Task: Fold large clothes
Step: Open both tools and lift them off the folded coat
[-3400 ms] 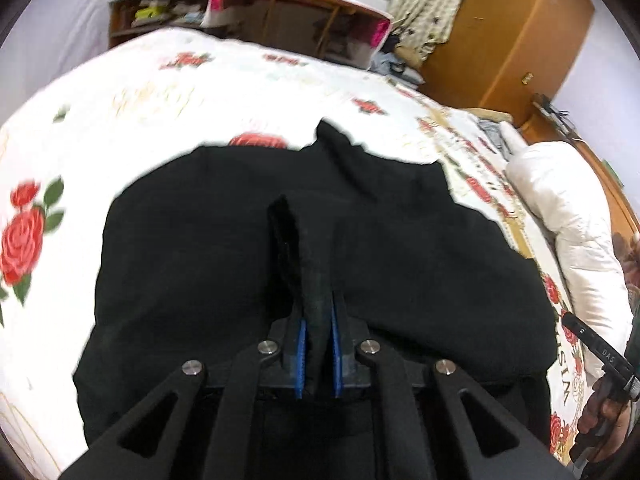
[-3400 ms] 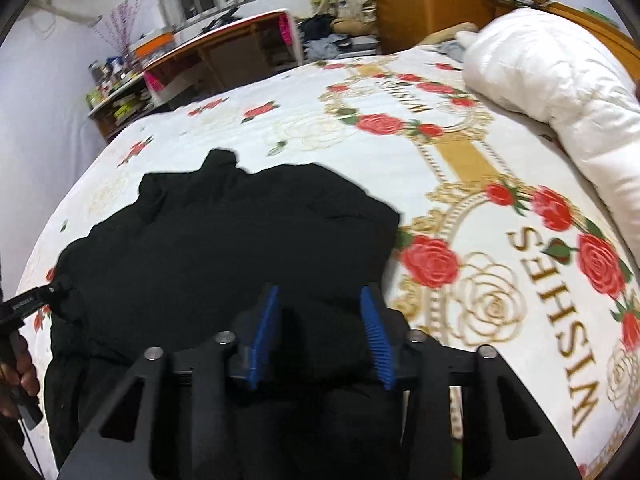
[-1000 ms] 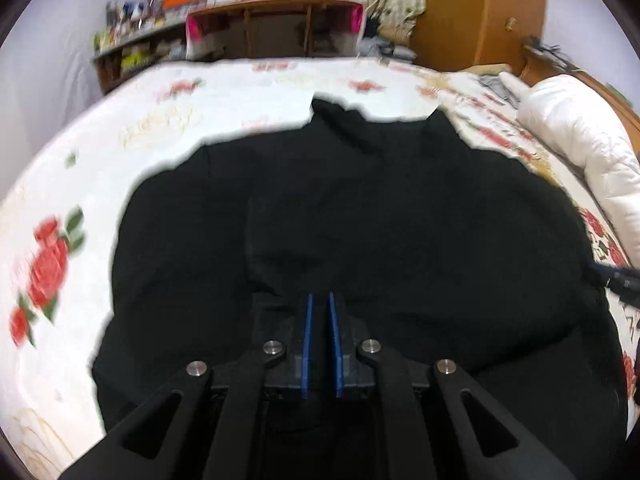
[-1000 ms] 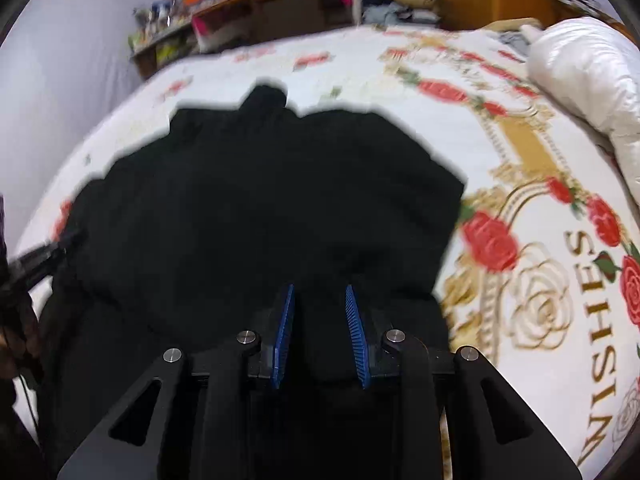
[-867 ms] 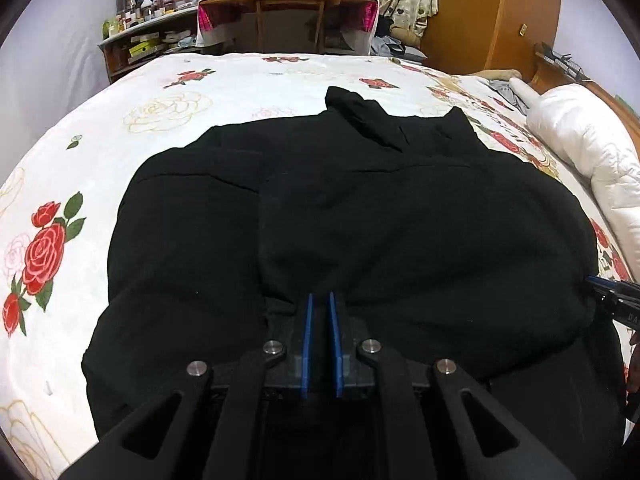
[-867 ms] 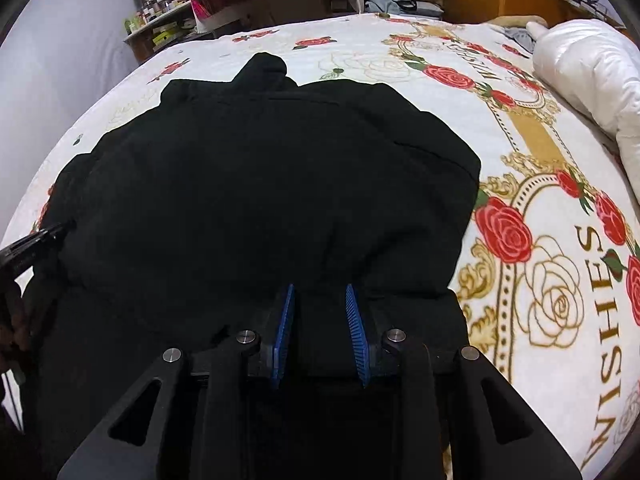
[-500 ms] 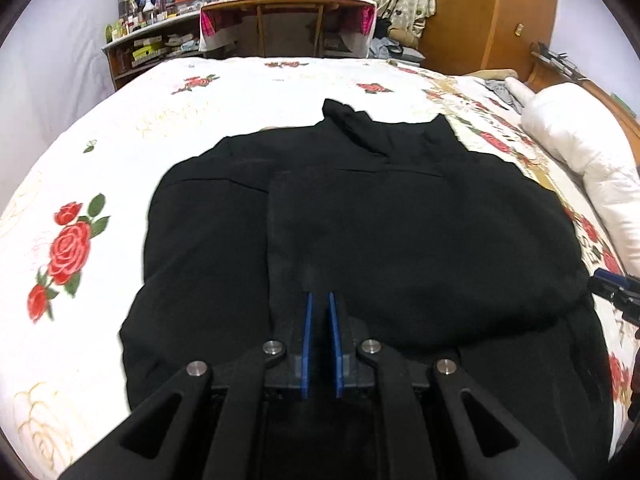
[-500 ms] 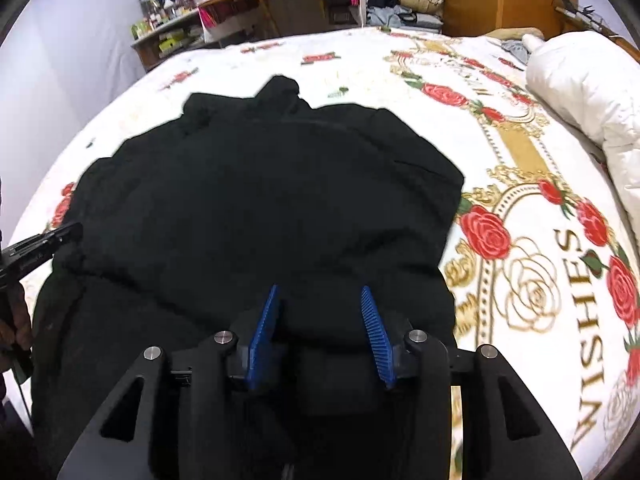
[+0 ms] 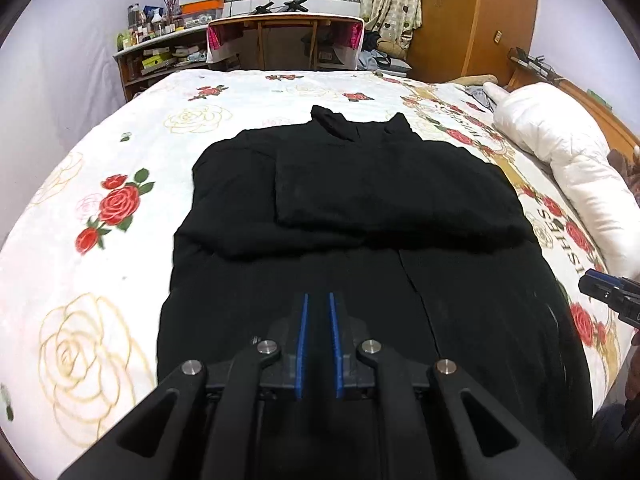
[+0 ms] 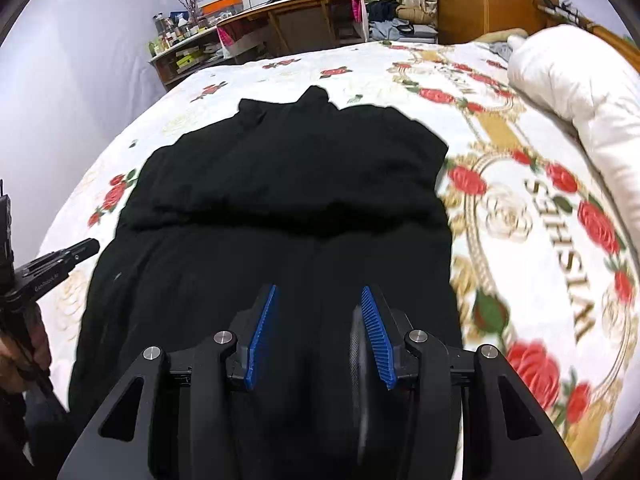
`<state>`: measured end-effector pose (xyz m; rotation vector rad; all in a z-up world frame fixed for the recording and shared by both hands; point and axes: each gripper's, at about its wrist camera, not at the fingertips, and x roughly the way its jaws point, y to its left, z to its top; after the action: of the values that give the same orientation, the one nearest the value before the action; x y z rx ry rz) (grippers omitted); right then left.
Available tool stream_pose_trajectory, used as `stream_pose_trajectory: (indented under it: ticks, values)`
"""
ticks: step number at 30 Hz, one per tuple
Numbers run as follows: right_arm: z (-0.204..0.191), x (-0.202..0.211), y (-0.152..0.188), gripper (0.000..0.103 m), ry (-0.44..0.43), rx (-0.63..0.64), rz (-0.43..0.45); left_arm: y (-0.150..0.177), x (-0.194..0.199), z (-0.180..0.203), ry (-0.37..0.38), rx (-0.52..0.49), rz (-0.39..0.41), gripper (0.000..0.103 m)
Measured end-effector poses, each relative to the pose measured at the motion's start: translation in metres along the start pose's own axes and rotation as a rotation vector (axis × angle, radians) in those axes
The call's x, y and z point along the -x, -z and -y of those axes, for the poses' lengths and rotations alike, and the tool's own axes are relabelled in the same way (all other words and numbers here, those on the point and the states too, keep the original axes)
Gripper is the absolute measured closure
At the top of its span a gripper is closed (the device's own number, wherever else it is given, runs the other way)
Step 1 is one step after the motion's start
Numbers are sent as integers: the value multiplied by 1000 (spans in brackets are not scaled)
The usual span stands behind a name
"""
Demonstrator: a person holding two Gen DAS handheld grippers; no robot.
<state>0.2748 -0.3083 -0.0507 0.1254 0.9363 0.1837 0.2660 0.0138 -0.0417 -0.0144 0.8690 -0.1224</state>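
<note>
A large black garment (image 9: 360, 208) lies flat on the rose-print bedspread (image 9: 100, 168); its far part is folded into a doubled layer with a collar at the far end. It also shows in the right wrist view (image 10: 288, 200). My left gripper (image 9: 318, 300) hovers over the near part of the garment, jaws nearly together with a narrow gap and nothing between them. My right gripper (image 10: 318, 296) is open and empty above the near part of the garment. The right gripper's tip shows at the right edge of the left wrist view (image 9: 608, 292).
A white rolled duvet (image 9: 568, 160) lies along the bed's right side. A wooden desk (image 9: 284, 40), a cluttered shelf (image 9: 156, 56) and a wooden wardrobe (image 9: 472, 16) stand beyond the far end of the bed. The left gripper's tip shows at the left (image 10: 60, 260).
Both grippers have let go of the garment and pulled back toward the near edge. The right gripper opened wide. The folded layer now lies flat.
</note>
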Motion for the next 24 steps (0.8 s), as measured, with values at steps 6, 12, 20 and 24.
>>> stream_pose_trajectory:
  ticks: [6,12,20,24]
  values:
    - [-22,19,33,58,-29,37,-2,25,29,7,-8,-20,14,76]
    - [-38,38,57,47,-60,55,-6,44,54,10,-4,-12,2,76]
    - [-50,69,78,42,-76,72,16,65,89,14,-11,-41,26,68]
    - [-51,76,95,42,-62,84,20,80,98,11,-12,-43,23,64]
